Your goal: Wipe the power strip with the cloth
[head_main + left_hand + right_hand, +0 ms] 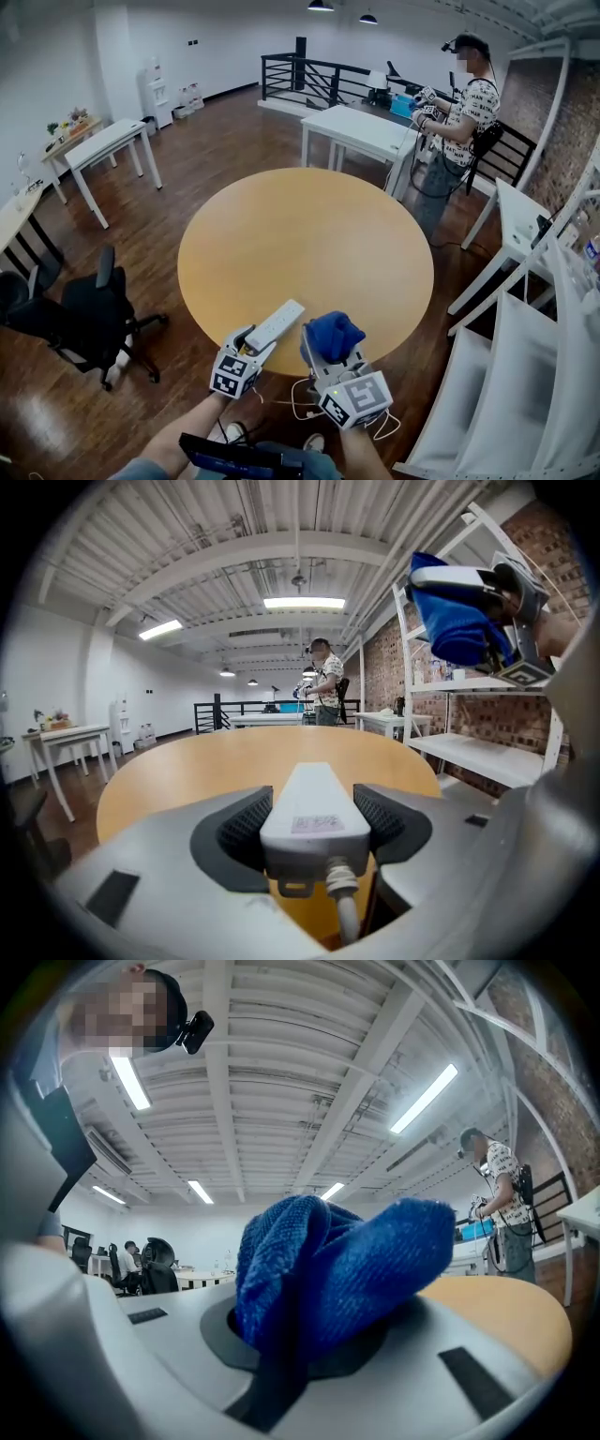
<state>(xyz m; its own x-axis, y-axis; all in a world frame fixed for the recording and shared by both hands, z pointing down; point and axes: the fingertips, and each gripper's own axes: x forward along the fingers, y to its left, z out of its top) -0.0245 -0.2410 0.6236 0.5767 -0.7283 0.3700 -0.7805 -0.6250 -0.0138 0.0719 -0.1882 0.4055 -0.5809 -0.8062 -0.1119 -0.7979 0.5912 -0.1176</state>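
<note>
My left gripper [249, 341] clamps the white power strip [276, 324] by its cord end, above the near edge of the round table [309, 234]. My right gripper [330, 356] is closed on a bunched blue cloth [334, 335], also at that edge.

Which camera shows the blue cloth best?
The right gripper view: the cloth fills the middle, bunched between the jaws, its weave plain. In the head view it is a small blue lump; the left gripper view catches it at upper right.
</note>
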